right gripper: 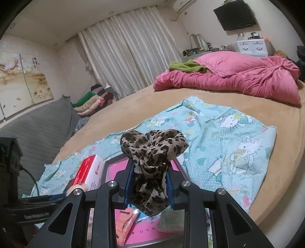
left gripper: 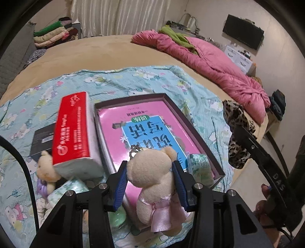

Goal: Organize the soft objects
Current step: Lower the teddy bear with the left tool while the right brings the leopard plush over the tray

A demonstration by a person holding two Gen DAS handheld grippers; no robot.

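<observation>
Beige plush bear (left gripper: 152, 183) clenched in left fingers (left gripper: 120, 188); leopard-print scrunchie (right gripper: 152, 158) clenched in right fingers (right gripper: 130, 183)

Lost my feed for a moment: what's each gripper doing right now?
Left gripper: closed on the teddy bear.
Right gripper: closed on the leopard-print scrunchie.

Two teddy bears (left gripper: 152, 177) (left gripper: 45, 169), one leopard scrunchie (right gripper: 152, 152), one tissue pack (left gripper: 73, 129), one box (left gripper: 171, 106).

Pink quilt (right gripper: 238, 76), wall television (right gripper: 235, 16), white curtains (right gripper: 124, 57), perhaps folded clothes (right gripper: 89, 103)
</observation>
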